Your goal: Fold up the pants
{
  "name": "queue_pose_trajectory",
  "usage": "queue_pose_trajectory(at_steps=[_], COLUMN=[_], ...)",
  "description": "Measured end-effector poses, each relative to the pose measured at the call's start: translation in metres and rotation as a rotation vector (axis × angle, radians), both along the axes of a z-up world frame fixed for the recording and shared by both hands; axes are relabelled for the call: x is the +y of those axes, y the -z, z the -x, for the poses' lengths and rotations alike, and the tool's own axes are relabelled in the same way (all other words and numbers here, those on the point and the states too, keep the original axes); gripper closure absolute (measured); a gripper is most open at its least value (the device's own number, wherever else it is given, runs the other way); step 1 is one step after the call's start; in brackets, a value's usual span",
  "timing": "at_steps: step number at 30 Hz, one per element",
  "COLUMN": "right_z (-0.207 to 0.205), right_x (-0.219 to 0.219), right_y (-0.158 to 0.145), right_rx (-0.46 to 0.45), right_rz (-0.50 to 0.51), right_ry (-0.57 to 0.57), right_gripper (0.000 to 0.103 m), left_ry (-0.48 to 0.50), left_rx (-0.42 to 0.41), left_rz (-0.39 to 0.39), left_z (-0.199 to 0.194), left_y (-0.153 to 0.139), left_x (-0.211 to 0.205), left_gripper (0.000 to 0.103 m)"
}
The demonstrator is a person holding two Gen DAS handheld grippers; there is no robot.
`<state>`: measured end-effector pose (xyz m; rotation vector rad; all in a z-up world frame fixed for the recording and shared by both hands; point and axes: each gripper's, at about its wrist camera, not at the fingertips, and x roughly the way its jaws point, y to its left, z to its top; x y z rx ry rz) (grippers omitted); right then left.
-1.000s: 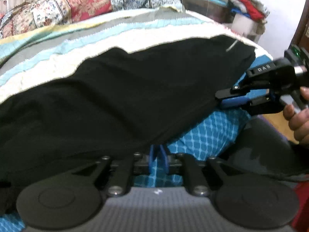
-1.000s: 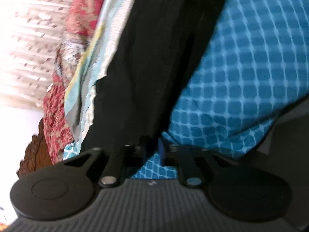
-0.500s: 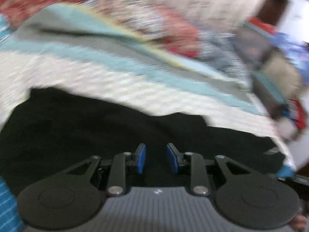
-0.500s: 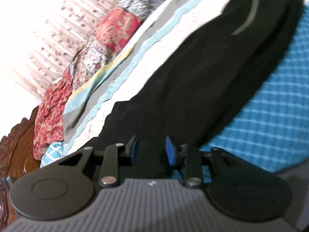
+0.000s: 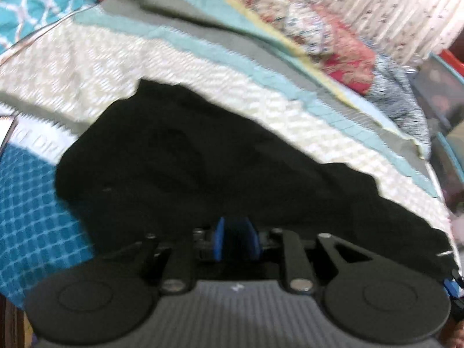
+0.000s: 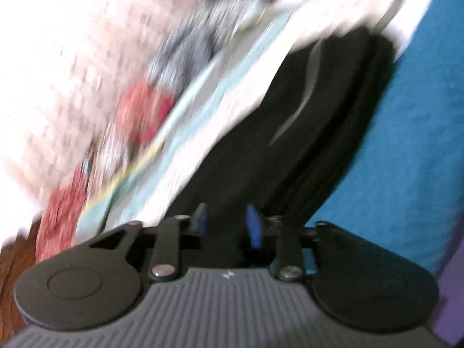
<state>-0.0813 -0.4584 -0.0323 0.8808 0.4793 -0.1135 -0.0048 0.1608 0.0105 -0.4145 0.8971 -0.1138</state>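
**One pair of black pants laid along the bed, a gripper at either end**

One pair of black pants (image 5: 220,168) is seen stretched lengthwise across a bed, lying partly on a cream, teal and grey striped blanket (image 5: 261,92) and partly on a blue checked sheet (image 5: 32,217). In the right wrist view the pants (image 6: 293,133) appear doubled, with stacked edges along their right side and one thin grey stripe on top.

Two grippers are counted. The left gripper (image 5: 236,243) is held low over the near edge of the pants; its blue pads stand a narrow gap apart and are closing, with dark cloth seen in the gap, though whether it is pinched cannot be told through the blur. The right gripper (image 6: 227,226) is set at the other end; its jaws are moderately apart and opening, with black fabric behind the gap and nothing pressed by the pads.

Beyond the blanket, a red floral quilt (image 5: 342,46) is bunched against a pale patterned curtain (image 5: 391,8). What may be stacked boxes at the right edge is too blurred for contents to be told.
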Motion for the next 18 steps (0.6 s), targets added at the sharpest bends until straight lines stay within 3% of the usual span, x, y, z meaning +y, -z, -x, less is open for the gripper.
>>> queue_pose_trajectory(at_steps=[2, 4, 7, 14, 17, 18], right_z=[0.017, 0.031, 0.037, 0.006, -0.008, -0.012], right_x=[-0.03, -0.057, -0.089, -0.117, -0.112, -0.114], right_y=[-0.003, -0.003, 0.002, 0.015, 0.015, 0.015], right_rx=[-0.021, -0.02, -0.024, -0.002, 0.006, 0.013], right_rz=[-0.002, -0.009, -0.005, -0.024, -0.003, 0.004], right_ry=[0.14, 0.285, 0.374, 0.331, 0.335, 0.33], right_gripper=[0.053, 0.033, 0.032, 0.032, 0.033, 0.047], left_ry=[0.04, 0.081, 0.157, 0.308, 0.344, 0.355], left_rx=[-0.028, -0.039, -0.018, 0.103, 0.151, 0.162], left_rz=[0.011, 0.023, 0.068, 0.196, 0.199, 0.192], left_z=[-0.004, -0.009, -0.023, -0.046, -0.052, -0.053], left_y=[-0.009, -0.013, -0.013, 0.003, 0.007, 0.009], left_x=[-0.016, -0.036, -0.072, -0.152, -0.178, -0.184], left_gripper=[0.084, 0.084, 0.083, 0.083, 0.083, 0.083])
